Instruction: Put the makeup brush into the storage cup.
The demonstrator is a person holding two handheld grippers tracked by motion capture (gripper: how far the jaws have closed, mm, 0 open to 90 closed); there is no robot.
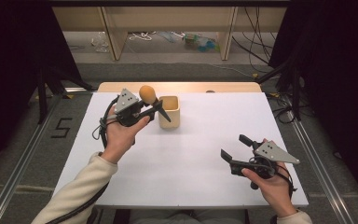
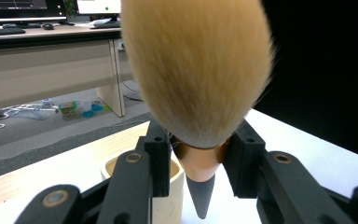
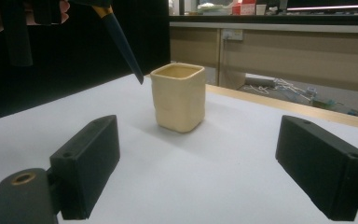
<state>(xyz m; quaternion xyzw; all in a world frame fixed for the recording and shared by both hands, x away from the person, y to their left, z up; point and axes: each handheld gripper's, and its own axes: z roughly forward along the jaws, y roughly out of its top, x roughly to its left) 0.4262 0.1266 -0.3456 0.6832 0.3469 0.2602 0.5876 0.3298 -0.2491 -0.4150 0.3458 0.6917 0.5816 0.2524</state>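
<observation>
My left gripper (image 1: 150,108) is shut on a makeup brush (image 1: 153,100) with a tan bristle head (image 2: 198,70), a copper collar and a dark tapered handle (image 2: 200,196). The handle tip points down beside the left rim of a cream square cup (image 1: 169,112), seen close below the jaws as the cup (image 2: 165,198) and farther off as the cup (image 3: 179,96). The brush handle (image 3: 123,44) hangs above and left of it. My right gripper (image 1: 234,147) rests open near the table's front right, nothing between its fingers (image 3: 87,163).
The white table top (image 1: 200,154) has a wooden strip (image 1: 179,87) along its far edge. Beyond it stand desk legs, cables and small items on the floor (image 1: 198,42). Dark curtains flank both sides.
</observation>
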